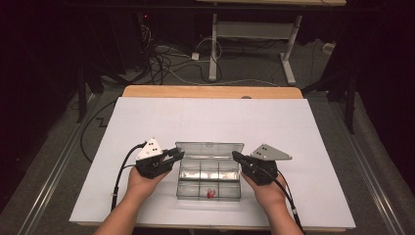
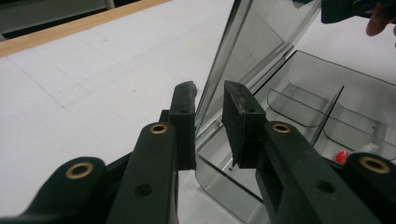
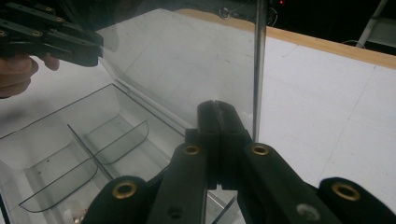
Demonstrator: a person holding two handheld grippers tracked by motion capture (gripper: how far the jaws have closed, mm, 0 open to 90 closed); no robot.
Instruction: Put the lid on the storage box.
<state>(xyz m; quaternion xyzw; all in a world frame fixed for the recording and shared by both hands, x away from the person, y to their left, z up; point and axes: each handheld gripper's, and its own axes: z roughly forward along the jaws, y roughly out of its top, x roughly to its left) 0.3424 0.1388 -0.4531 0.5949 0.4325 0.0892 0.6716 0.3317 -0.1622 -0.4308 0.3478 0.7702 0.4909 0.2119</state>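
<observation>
Clear plastic compartment box [image 1: 209, 182] lies long axis left-to-right, lid [image 1: 209, 149] upright; left gripper [image 2: 209, 122] straddles lid edge, right gripper [image 3: 218, 140] pressed together.

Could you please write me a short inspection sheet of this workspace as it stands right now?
Surface: white sheet covering a wooden table; far wooden edge bare.
Job's things: clear plastic compartment box with its hinged lid raised; small red item in a near compartment.
Clutter: nothing seen.
Grippers: left gripper open, jaws either side of the lid's edge; right gripper shut, beside the lid's other edge.
Cables: black cable trails from the left gripper; another from the right.
Surroundings: dark room, white desk frame and loose floor cables beyond.
</observation>
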